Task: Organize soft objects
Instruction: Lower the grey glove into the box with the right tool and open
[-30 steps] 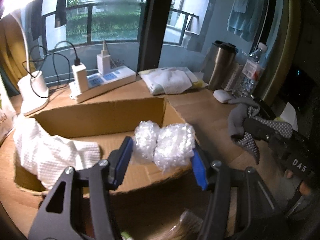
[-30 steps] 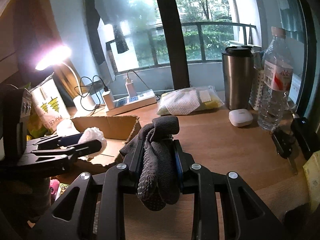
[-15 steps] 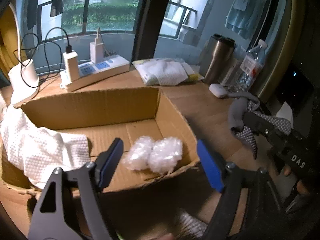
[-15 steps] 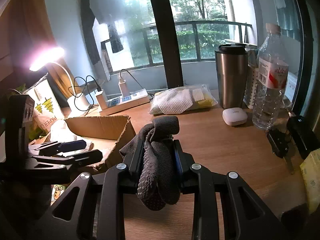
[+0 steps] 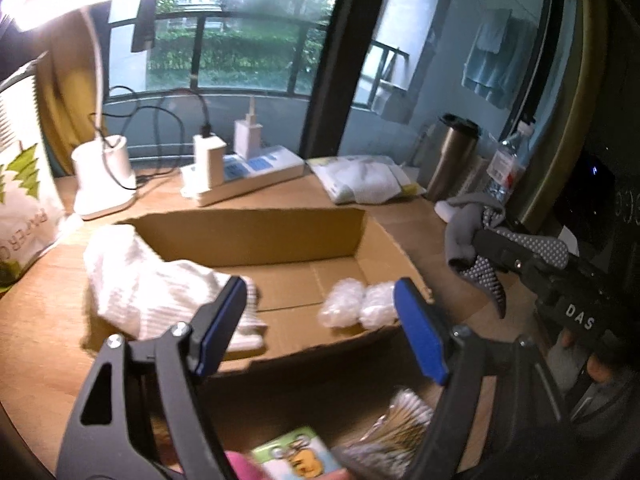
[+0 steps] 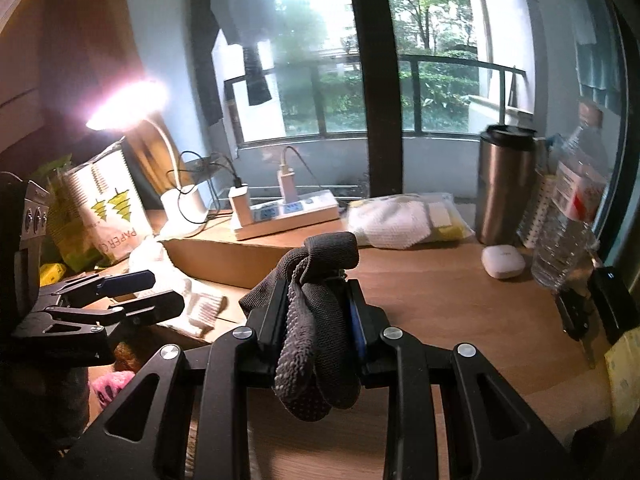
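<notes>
Bubble wrap wad (image 5: 357,307) now lying loose in your cardboard box (image 5: 248,236) beside the white cloth (image 5: 160,280), your left gripper (image 5: 320,328) drawn back, jaws spread and empty, your right gripper (image 6: 318,312) still pinching the grey glove (image 6: 316,320) over the desk (image 6: 460,304).

Blk grippers (image 5: 320,320), blue pads (image 5: 420,336)

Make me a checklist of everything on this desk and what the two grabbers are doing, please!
Surface: wooden desk.
Job's things: bubble wrap and white towel in cardboard box.
Clutter: steel tumbler, water bottle, white case, paper bag.
Grippers: left gripper open, empty; right gripper clamps grey glove.
Cables: power strip, chargers plugged in; lamp cord.
Surroundings: window, balcony railing, trees.
</notes>
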Action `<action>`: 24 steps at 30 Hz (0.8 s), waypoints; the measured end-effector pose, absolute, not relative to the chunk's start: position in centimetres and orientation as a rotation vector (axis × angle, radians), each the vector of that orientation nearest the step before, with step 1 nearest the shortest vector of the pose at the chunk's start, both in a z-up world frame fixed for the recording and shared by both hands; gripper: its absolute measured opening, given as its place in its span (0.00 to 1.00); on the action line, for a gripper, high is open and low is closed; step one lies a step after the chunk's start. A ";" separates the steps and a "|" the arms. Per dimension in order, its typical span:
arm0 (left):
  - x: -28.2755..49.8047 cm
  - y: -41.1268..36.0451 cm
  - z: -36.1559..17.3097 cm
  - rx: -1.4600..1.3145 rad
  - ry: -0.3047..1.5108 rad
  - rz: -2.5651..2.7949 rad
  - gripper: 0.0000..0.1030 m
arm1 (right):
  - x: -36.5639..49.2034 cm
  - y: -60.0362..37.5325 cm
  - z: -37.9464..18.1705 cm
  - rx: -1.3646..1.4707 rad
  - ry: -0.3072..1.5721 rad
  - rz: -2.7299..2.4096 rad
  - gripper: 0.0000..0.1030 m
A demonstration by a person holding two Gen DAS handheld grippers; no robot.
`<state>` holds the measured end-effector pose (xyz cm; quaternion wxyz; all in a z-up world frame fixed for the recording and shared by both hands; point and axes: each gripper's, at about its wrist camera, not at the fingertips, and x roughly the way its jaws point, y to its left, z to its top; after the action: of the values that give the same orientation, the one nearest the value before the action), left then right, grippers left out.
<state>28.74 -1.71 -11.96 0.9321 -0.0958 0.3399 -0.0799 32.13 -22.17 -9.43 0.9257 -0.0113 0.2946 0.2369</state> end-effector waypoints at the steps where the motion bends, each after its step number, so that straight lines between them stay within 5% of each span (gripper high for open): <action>1: 28.6 -1.3 -11.9 -0.198 0.692 -0.157 0.75 | 32.1 -21.6 -9.3 -0.028 0.603 0.491 0.28; 24: 29.4 5.6 -12.7 -0.249 0.650 -0.060 0.75 | 36.3 -14.6 -10.6 -0.101 0.641 0.519 0.30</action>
<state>29.40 5.58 -12.75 0.9396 -0.1219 0.3184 -0.0292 36.27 -14.63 -10.57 0.9149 -0.0489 0.3116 0.2519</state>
